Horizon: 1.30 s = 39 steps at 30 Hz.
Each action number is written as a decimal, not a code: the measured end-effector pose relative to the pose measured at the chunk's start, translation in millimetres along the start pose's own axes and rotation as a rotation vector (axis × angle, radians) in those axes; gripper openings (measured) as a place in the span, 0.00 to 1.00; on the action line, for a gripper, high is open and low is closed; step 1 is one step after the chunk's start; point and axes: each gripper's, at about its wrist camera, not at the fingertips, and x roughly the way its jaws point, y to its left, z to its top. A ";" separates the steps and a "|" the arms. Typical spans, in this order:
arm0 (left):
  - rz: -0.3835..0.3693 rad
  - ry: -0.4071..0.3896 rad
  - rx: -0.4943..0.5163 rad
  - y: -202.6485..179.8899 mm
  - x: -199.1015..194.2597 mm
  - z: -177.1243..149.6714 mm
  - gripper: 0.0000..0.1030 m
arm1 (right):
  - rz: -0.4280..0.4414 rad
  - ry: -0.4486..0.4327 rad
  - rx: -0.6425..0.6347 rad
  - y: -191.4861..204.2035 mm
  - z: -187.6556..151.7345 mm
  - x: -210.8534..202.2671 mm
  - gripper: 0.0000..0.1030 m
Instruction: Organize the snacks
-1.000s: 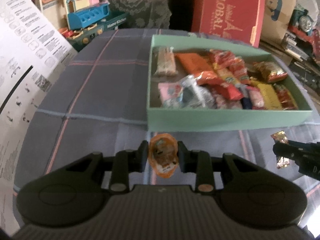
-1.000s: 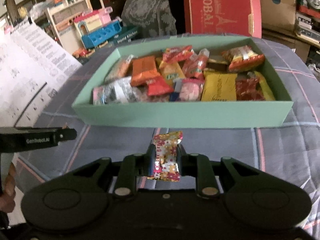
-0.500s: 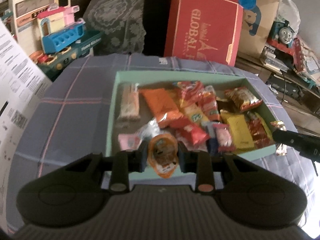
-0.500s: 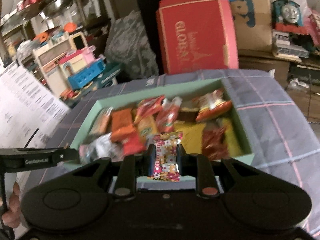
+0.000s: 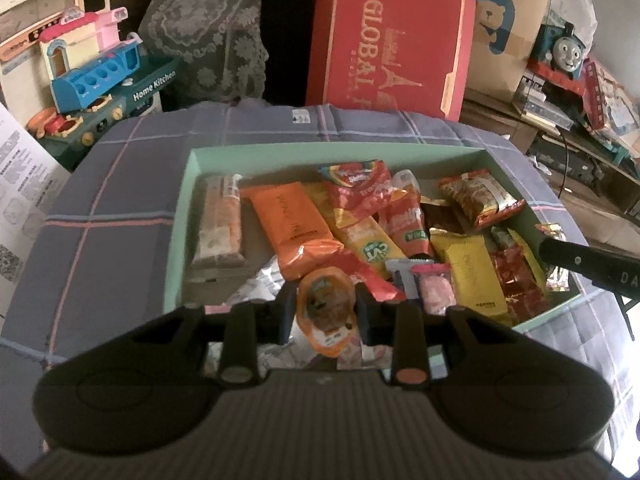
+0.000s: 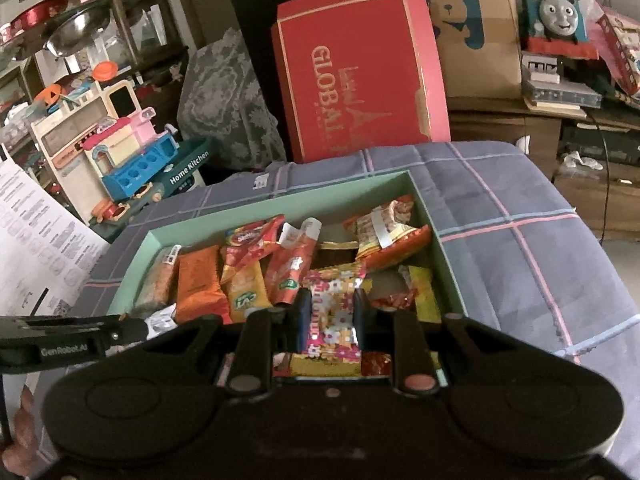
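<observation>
Lettering I can read: "GLOBAL" on the red box, "Home Kitchen" on the toy set, "GenRobot.AI" on my left gripper. Its jaws clamp an orange pouch above the green tray. My right gripper, tilted downward over the tray, pinches a floral candy.

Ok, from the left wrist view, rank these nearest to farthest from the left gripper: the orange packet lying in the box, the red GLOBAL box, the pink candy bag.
1. Pink candy bag, just right of the left gripper, in the box's near end.
2. Orange packet, mid-box, ahead and slightly left.
3. Red GLOBAL box, upright beyond the table's far edge.
</observation>
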 end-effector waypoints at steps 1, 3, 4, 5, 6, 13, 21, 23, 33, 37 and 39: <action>0.003 0.003 0.001 -1.0 2.4 0.4 0.31 | 0.004 0.003 0.002 0.8 0.2 1.9 0.24; 0.034 0.001 0.013 -3.2 5.4 0.1 0.59 | 0.008 0.002 0.014 0.2 0.8 3.6 0.40; 0.050 -0.001 0.015 -3.3 6.5 -0.6 0.89 | 0.008 0.000 0.026 -1.0 0.6 4.1 0.52; 0.069 -0.007 0.013 -3.0 7.0 -2.0 1.00 | 0.002 -0.008 0.039 -2.2 0.0 3.8 0.80; 0.082 -0.018 0.011 -2.3 6.1 -3.7 1.00 | -0.008 -0.025 0.045 -2.3 -1.5 2.0 0.96; 0.091 0.033 0.002 2.8 9.5 -15.6 1.00 | -0.024 -0.034 0.004 5.7 -8.4 -1.5 1.00; 0.095 0.027 0.000 4.6 -4.0 -21.4 1.00 | -0.014 -0.018 -0.034 20.3 -14.3 -8.6 1.00; 0.096 0.021 -0.008 6.1 -10.0 -22.0 1.00 | -0.015 -0.020 -0.040 23.1 -14.6 -12.9 1.00; 0.091 -0.025 -0.020 7.2 -49.8 -29.8 1.00 | -0.016 -0.048 -0.060 33.0 -20.1 -48.4 1.00; 0.085 -0.050 -0.025 6.3 -66.4 -37.2 1.00 | -0.014 -0.053 -0.059 34.6 -24.2 -62.8 1.00; 0.083 -0.054 -0.017 6.2 -72.9 -42.2 1.00 | -0.008 -0.051 -0.055 34.1 -27.1 -69.6 1.00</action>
